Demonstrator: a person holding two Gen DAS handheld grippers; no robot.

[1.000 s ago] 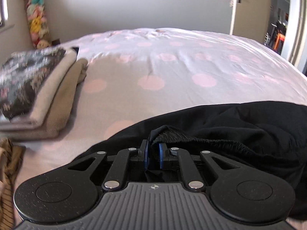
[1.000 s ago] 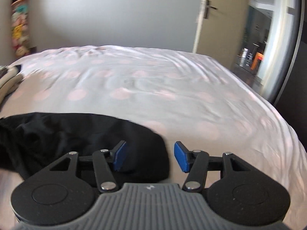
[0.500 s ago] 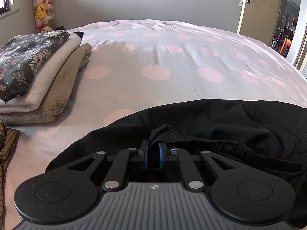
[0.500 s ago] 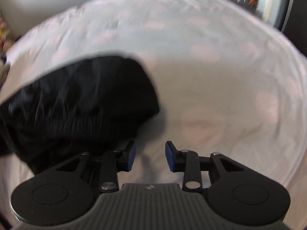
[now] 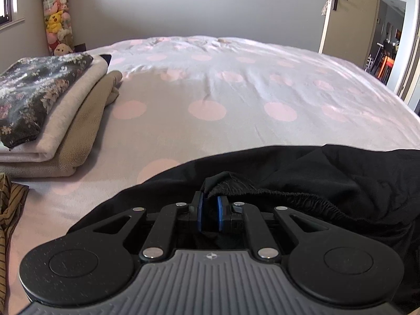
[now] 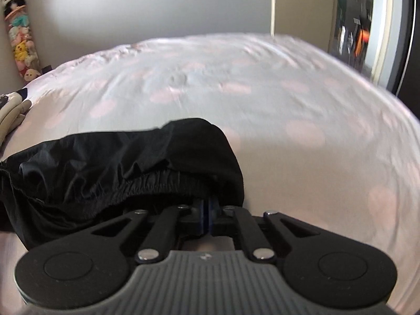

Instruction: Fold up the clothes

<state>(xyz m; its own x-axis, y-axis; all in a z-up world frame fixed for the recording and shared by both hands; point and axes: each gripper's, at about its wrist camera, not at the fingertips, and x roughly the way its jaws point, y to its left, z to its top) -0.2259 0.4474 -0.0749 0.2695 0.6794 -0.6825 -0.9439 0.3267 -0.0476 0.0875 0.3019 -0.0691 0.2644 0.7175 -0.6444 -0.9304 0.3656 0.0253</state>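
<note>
A black garment with a gathered elastic waistband point(image 5: 302, 178) lies bunched on the near part of the bed. My left gripper point(image 5: 209, 211) is shut on a fold of its waistband, black cloth pinched between the blue pads. In the right wrist view the same black garment point(image 6: 126, 162) drapes over the fingers. There my right gripper point(image 6: 206, 216) is shut on the garment's right end, the pads pressed together under the cloth.
The bed point(image 5: 236, 99) has a pale sheet with pink dots stretching far ahead. A stack of folded clothes point(image 5: 44, 110) sits at the left, with a striped brown cloth point(image 5: 8, 210) nearer. A plush-toy column point(image 5: 56, 18) stands at the back left; an open door point(image 5: 344, 13) is at the right.
My right gripper went from open and beside the garment to shut on its right end, and the view swung back up. The left gripper stayed shut on the waistband.
</note>
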